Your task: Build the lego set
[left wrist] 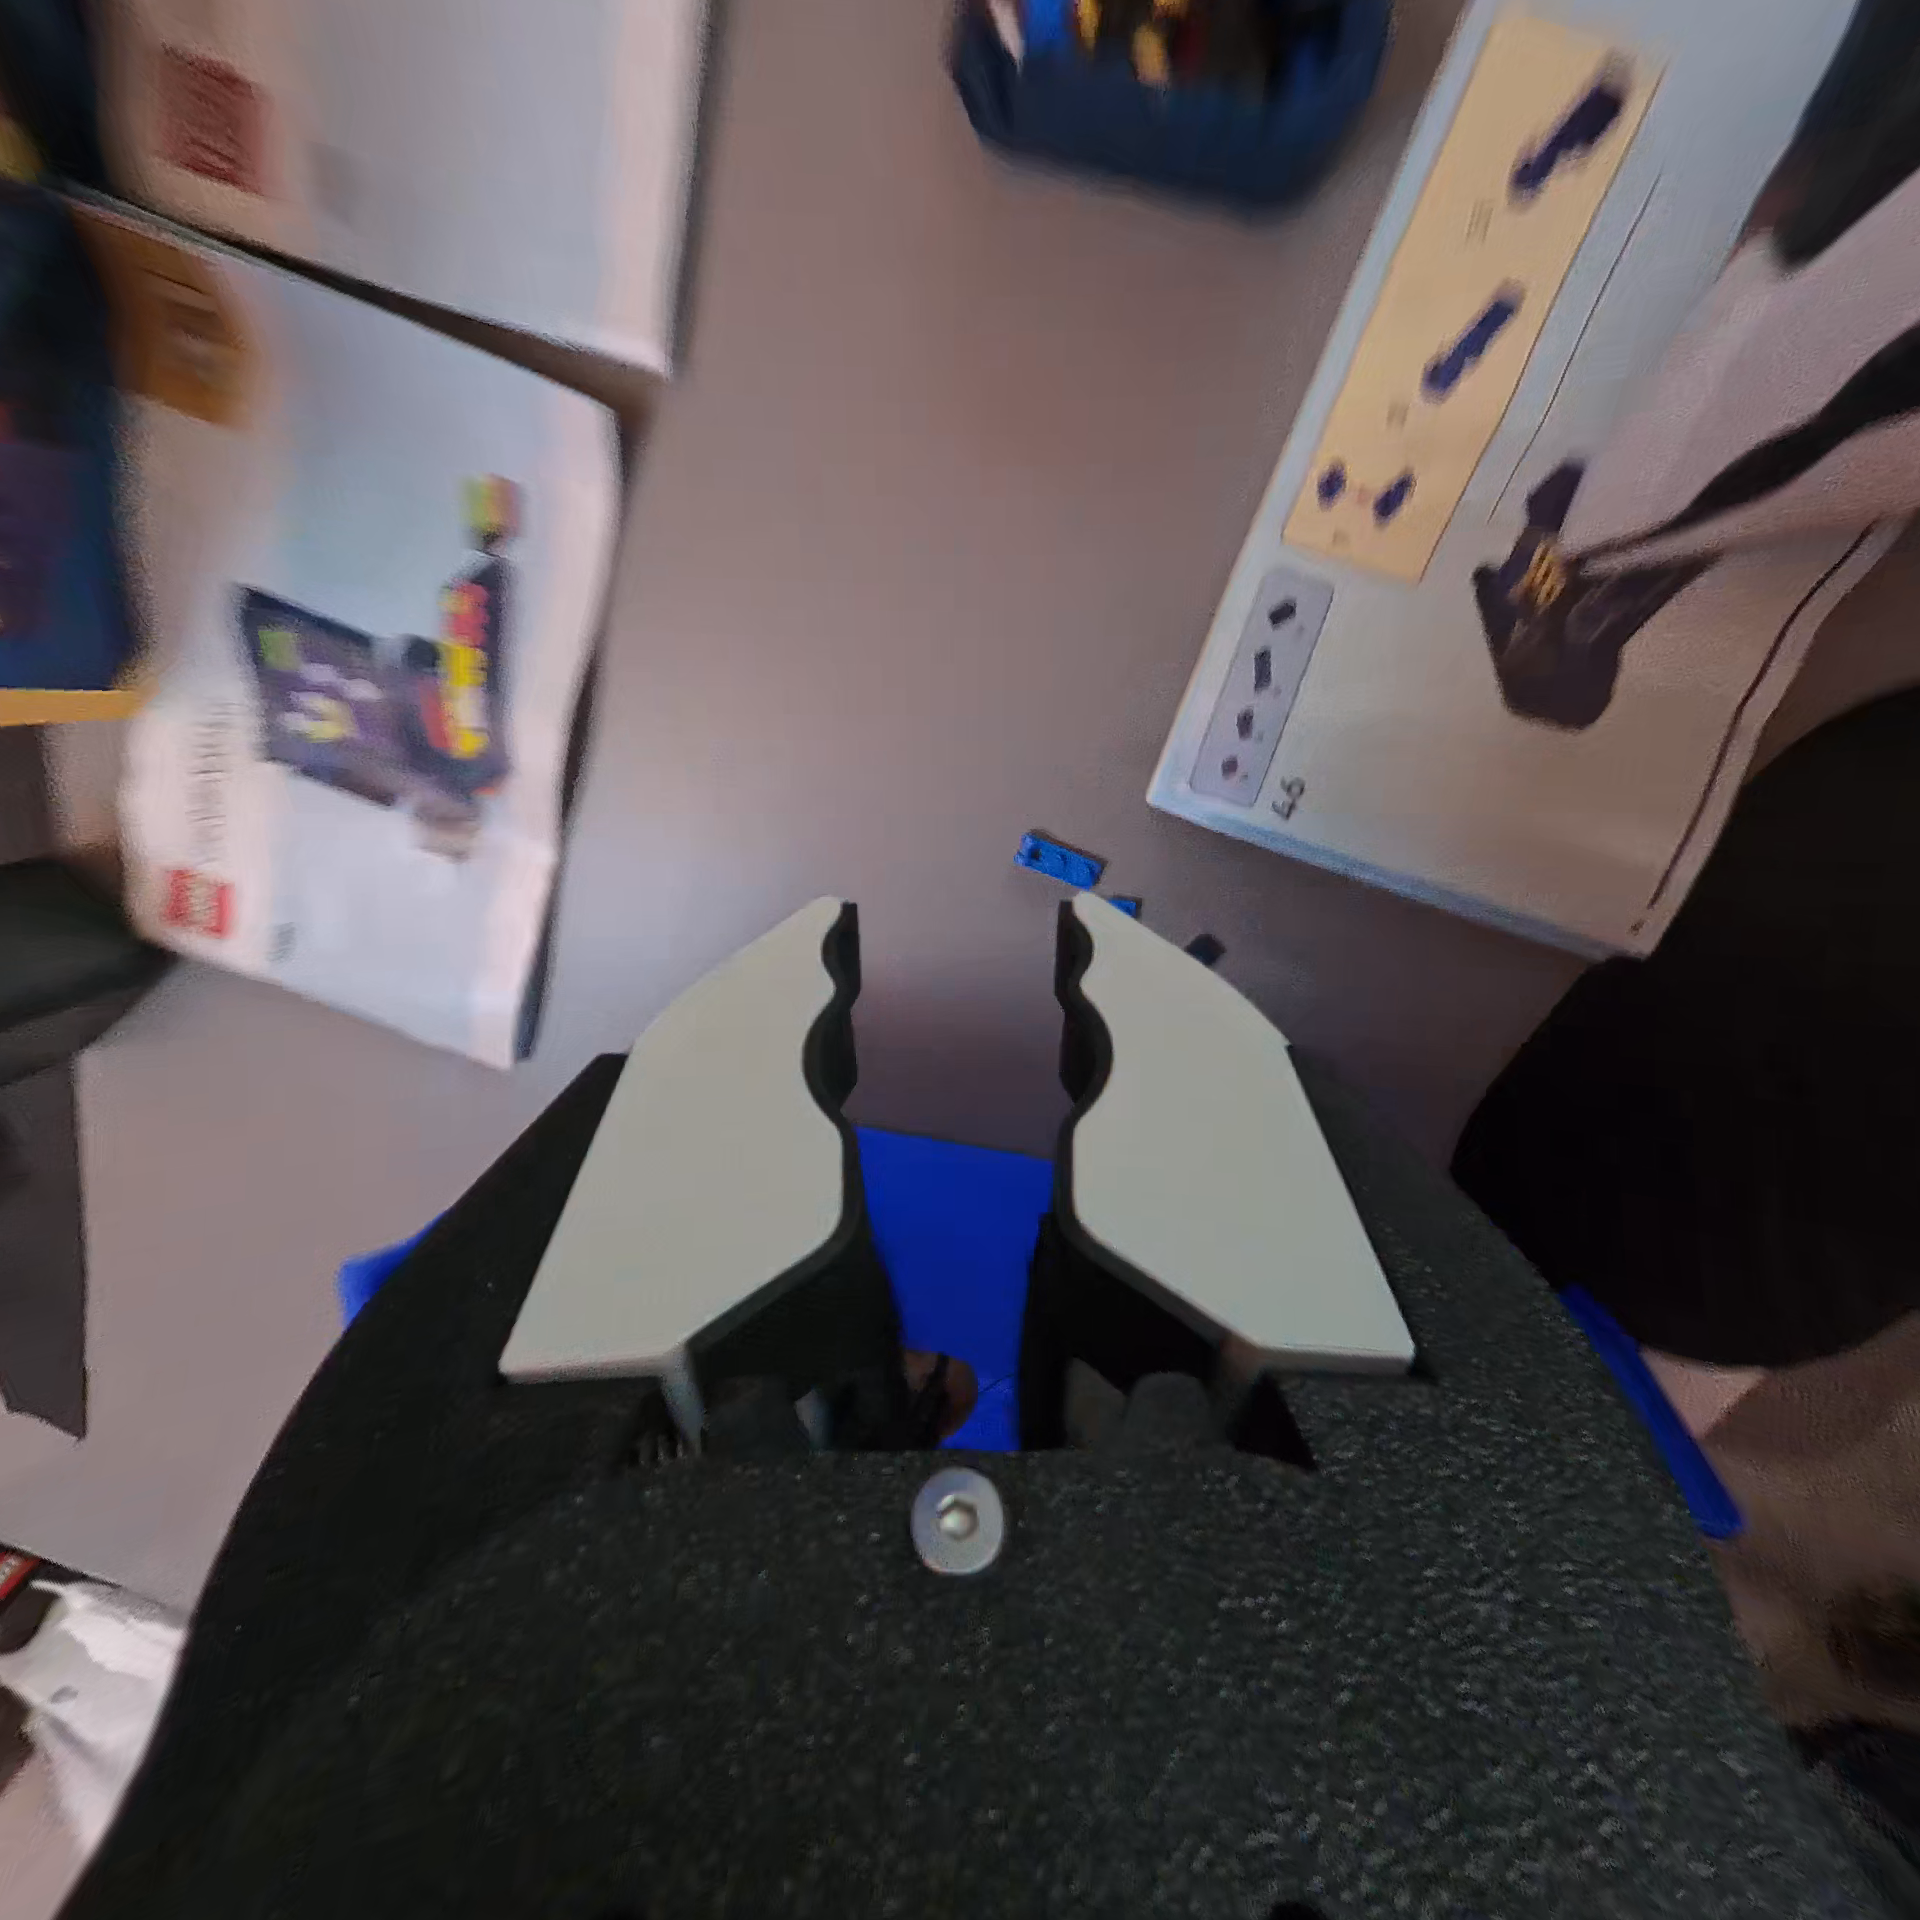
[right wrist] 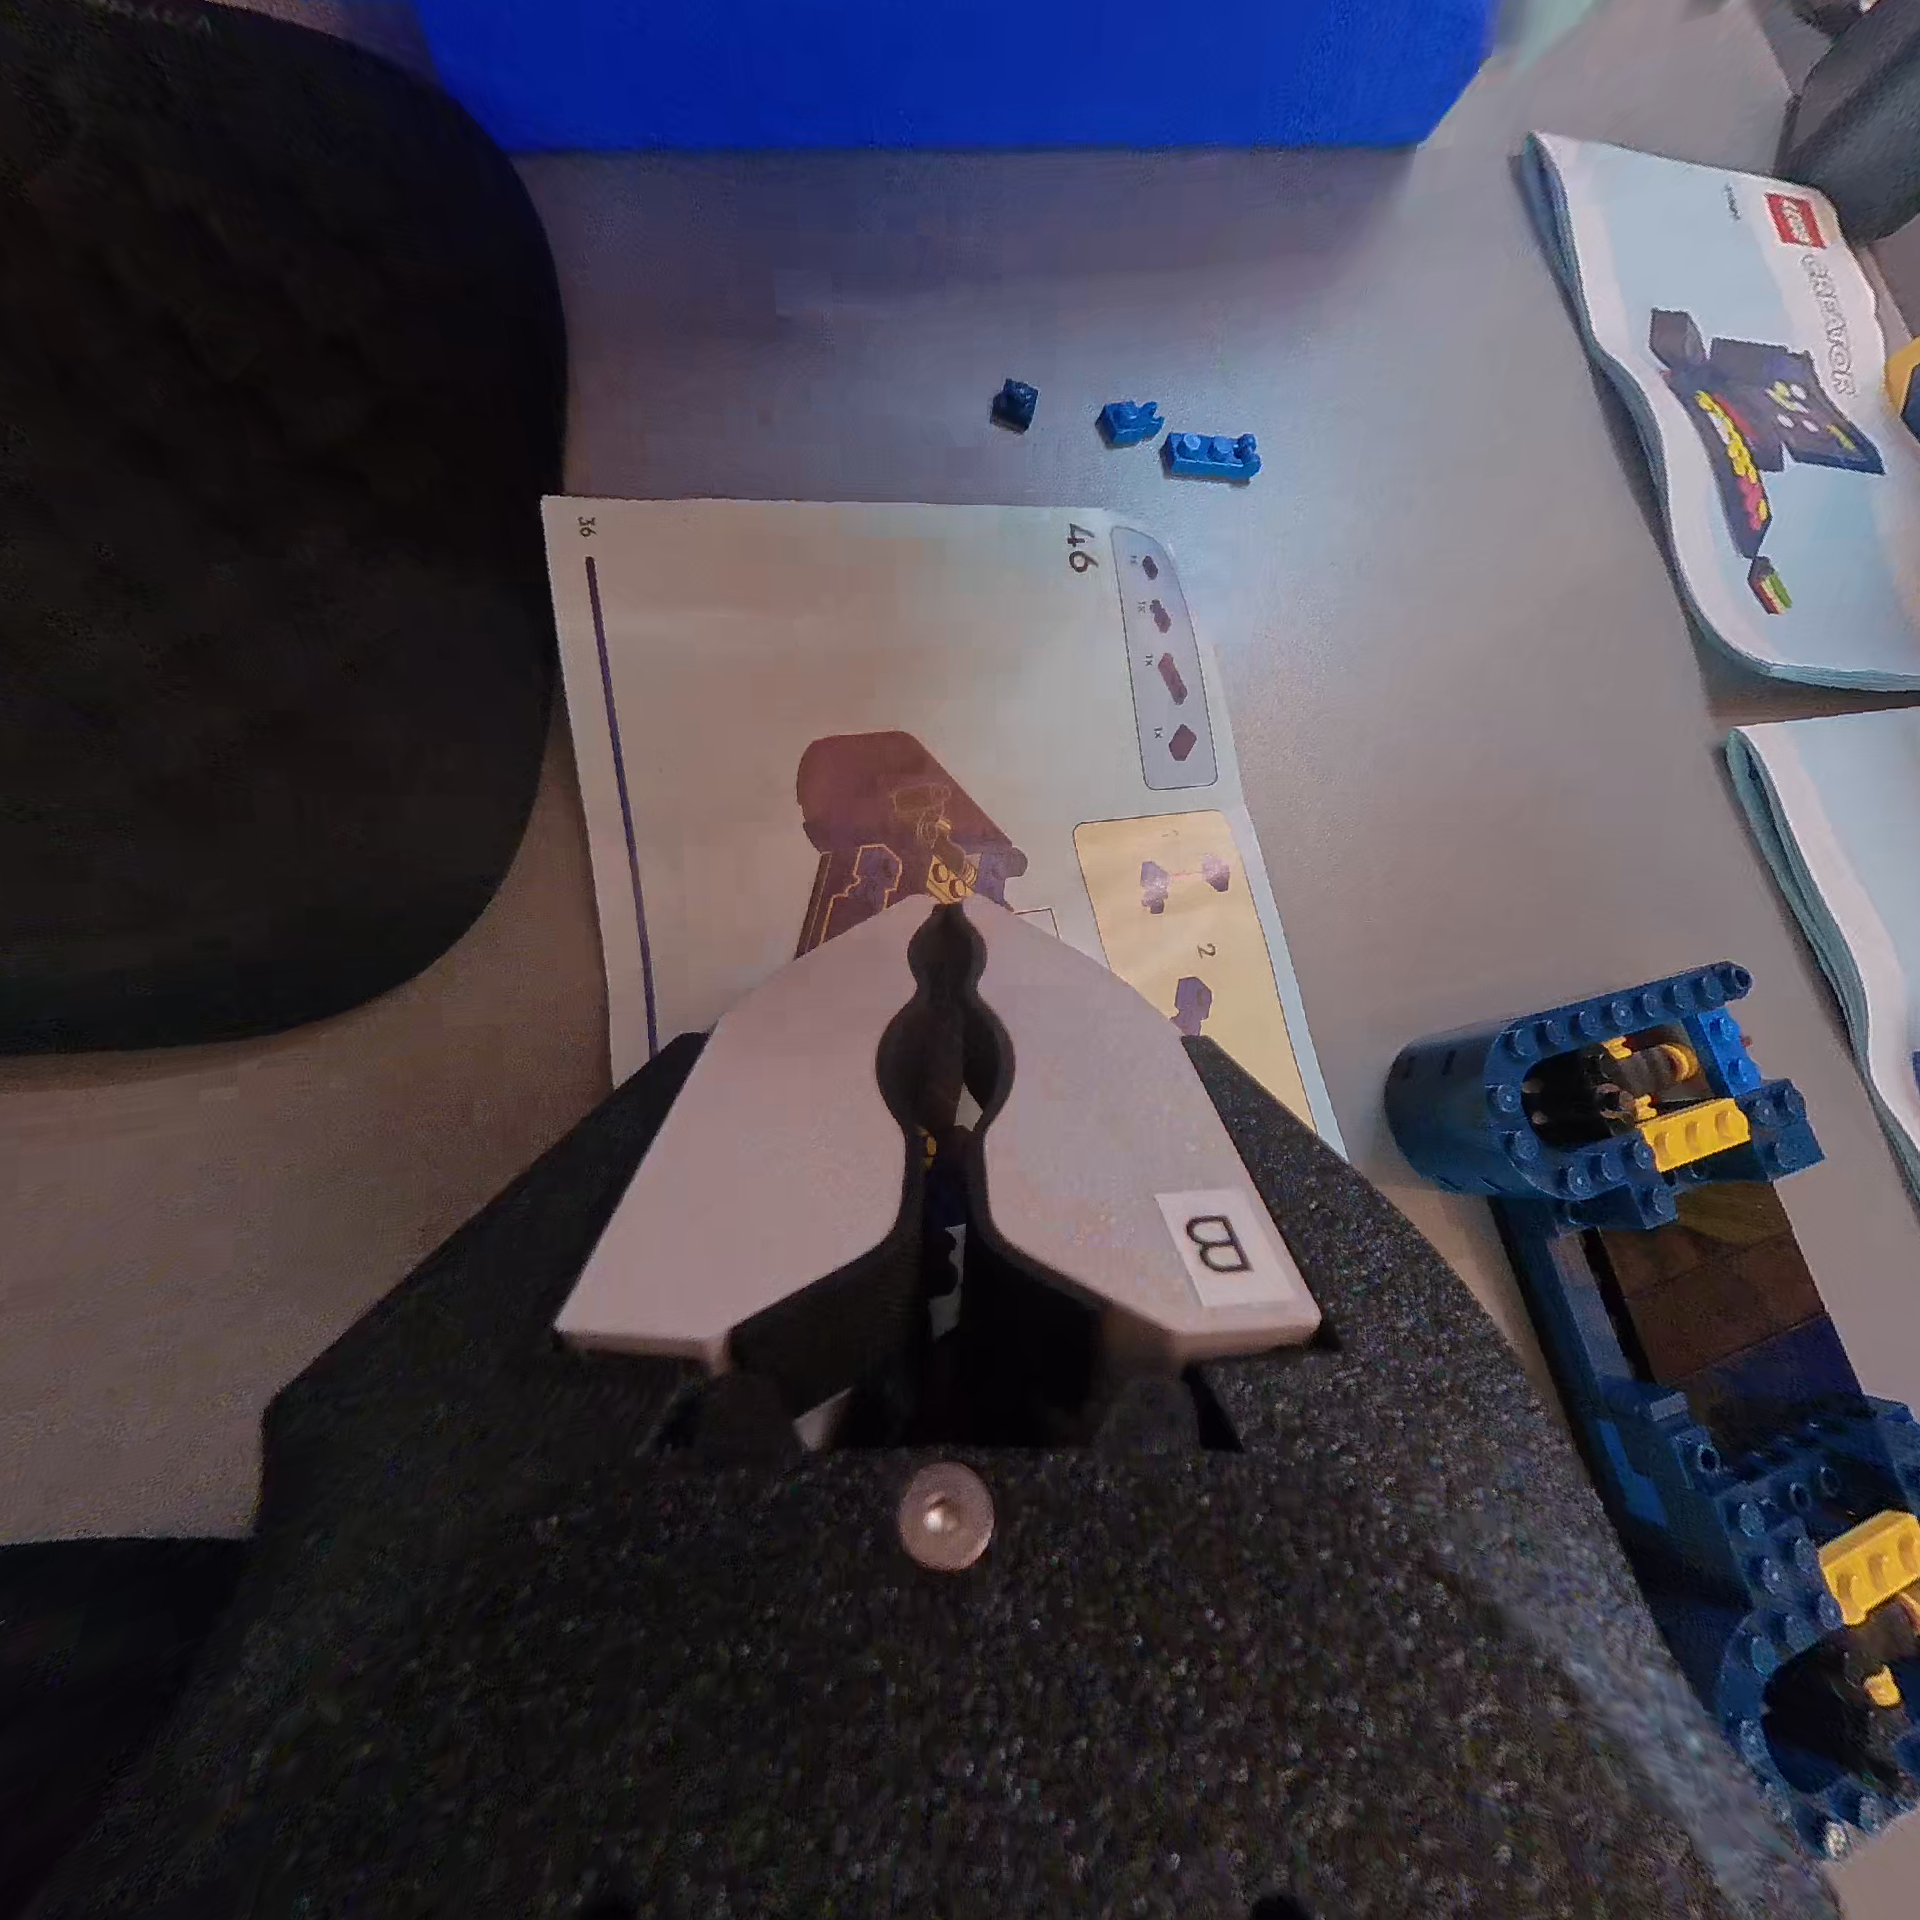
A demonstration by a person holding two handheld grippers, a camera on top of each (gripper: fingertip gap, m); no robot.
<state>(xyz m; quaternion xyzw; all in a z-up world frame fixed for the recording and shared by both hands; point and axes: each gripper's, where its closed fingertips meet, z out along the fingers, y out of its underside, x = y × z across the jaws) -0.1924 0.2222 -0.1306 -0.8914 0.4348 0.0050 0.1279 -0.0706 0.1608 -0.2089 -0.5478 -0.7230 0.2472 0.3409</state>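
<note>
While the left gripper [left wrist: 956,914] is hovering over the grey table [left wrist: 883,582], its two white fingers [left wrist: 727,1122] are standing apart with only bare tabletop showing between the black pads. A small blue plate [left wrist: 1058,858] is lying on the table just beyond the right fingertip, and a second blue piece [left wrist: 1124,906] is peeking out beside that tip, neither touching the pads. The open manual [left wrist: 1455,540] is lying toward the right edge of the table, and a white box [left wrist: 343,665] is lying toward the left edge; a blue bin [left wrist: 1164,94] is sitting at the far edge, blurred. The right gripper [right wrist: 948,914] is hovering over the manual [right wrist: 831,644] with its fingers [right wrist: 1101,1122] closed together, tips meeting and nothing visible between them. Beyond the manual's far edge, three small blue pieces [right wrist: 1132,421] are lying in a row on the table. A blue and yellow brick model [right wrist: 1642,1122] is resting to the right of the manual, and two closed booklets [right wrist: 1745,416] are lying near the right edge.
</note>
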